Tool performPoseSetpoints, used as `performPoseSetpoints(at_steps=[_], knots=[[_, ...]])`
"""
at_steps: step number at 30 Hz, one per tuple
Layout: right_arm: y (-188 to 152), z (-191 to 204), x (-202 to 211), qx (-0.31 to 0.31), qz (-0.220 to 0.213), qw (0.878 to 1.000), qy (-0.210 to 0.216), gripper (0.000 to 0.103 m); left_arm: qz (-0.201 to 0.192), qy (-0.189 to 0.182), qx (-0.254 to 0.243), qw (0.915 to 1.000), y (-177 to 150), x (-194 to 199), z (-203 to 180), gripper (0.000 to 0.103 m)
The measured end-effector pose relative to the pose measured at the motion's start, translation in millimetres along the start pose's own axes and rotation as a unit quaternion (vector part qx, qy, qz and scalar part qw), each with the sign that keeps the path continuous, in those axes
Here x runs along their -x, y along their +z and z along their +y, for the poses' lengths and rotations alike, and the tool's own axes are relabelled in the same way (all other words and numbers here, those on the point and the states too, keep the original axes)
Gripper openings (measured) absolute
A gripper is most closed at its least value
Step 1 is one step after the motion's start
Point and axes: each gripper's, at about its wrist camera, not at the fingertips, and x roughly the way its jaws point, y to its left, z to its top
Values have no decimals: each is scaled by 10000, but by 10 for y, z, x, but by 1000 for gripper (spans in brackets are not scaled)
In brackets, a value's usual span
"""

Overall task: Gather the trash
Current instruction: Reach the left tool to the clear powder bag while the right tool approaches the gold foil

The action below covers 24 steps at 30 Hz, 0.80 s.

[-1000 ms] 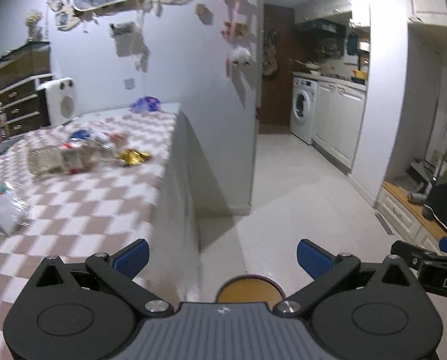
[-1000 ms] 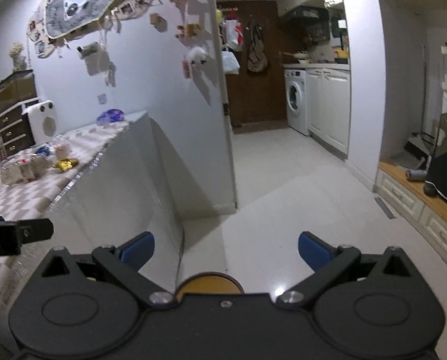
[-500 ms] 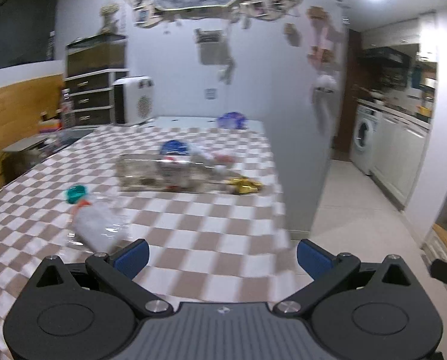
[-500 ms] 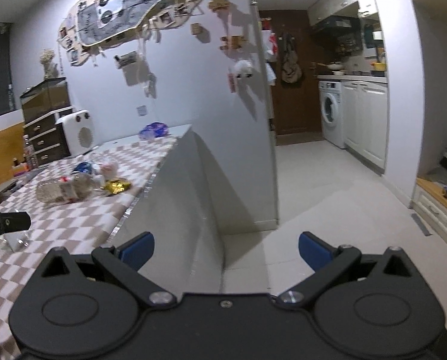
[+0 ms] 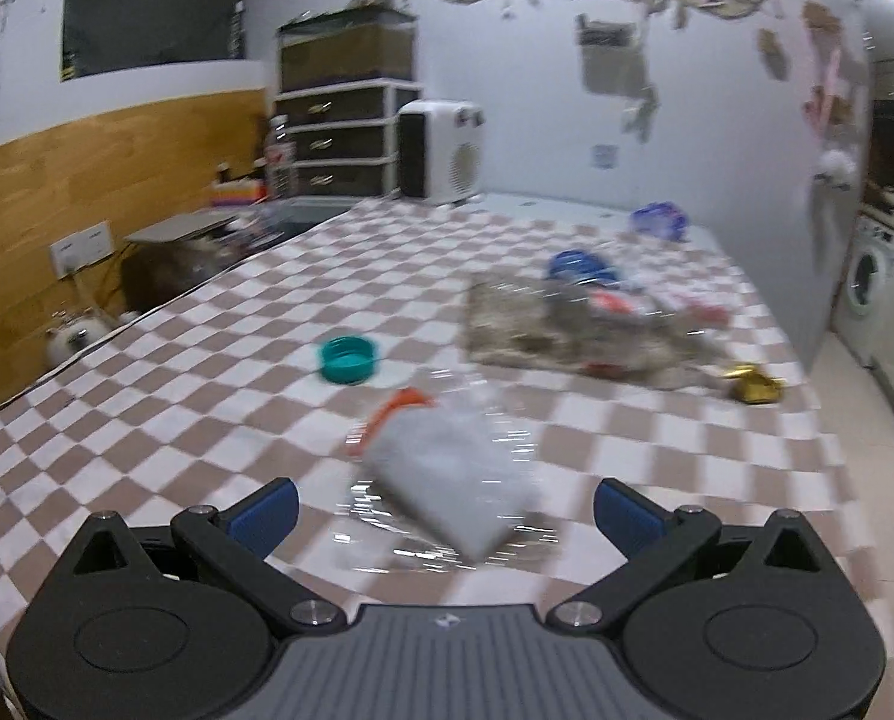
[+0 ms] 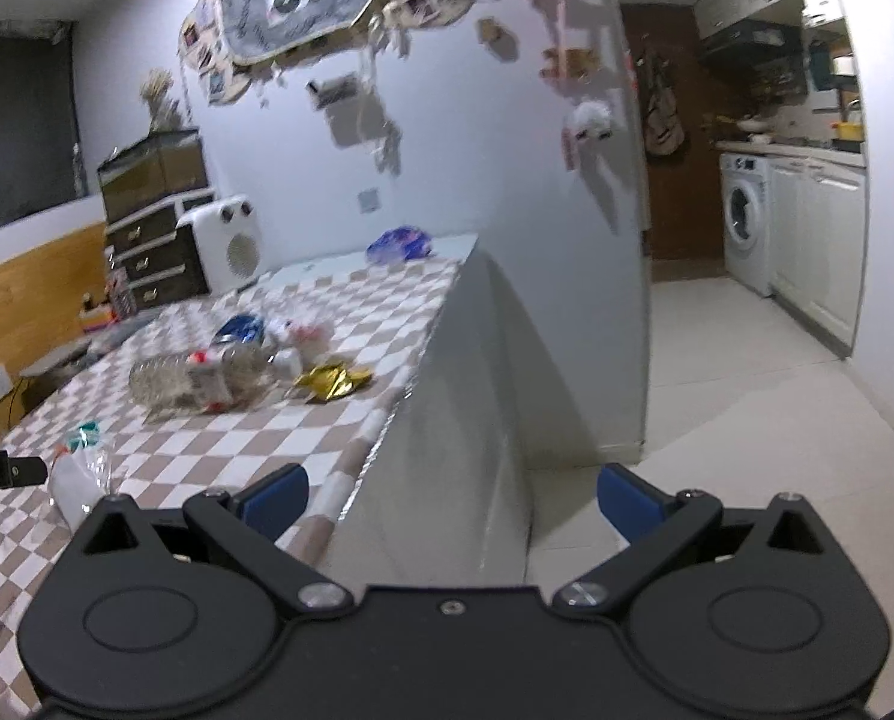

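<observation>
Swinging further left since half a second ago, the left gripper (image 5: pixel 446 510) now faces squarely over the checkered table (image 5: pixel 207 408), its blue fingertips (image 5: pixel 267 513) spread wide with nothing between them, and a crumpled clear plastic bag (image 5: pixel 447 480) with an orange tag lies on the cloth just ahead of the gap. The right gripper (image 6: pixel 450 501) has also turned left, so more of the tabletop shows; its jaws stand wide and empty, out past the table's near corner over the white floor (image 6: pixel 717 420). Only the left view gives the teal lid (image 5: pixel 348 359) clearly, just beyond the bag; in the right view it is a small blur. Farther on lies a clear plastic bottle (image 5: pixel 567 330) on its side, a gold wrapper (image 6: pixel 333 381) near the table edge beside it, and a blue wrapper (image 6: pixel 240 327) behind it. Farthest, a blue bag (image 6: pixel 399 243) rests by the wall. Only the right view shows the washing machine (image 6: pixel 744 222) whole.
</observation>
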Motion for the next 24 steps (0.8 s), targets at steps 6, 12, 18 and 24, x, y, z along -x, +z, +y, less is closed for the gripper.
performPoseSetpoints(at_steps=[6,12,18,24], knots=[[74,224,-324,-45,89,9997,210,103,370,-55,170,9992,23,-438,287,103],[216,446,-611,58,18,9997,235,103,618,-631,429,9952,58,-726,288,103],[357,592,-884,259,-13,9995,164,103,679,-603,284,9955,166,-903,115,103],[479,760,-1139,419,3,9987,288,103,751,-324,83,9966,151,-1032,-26,103]])
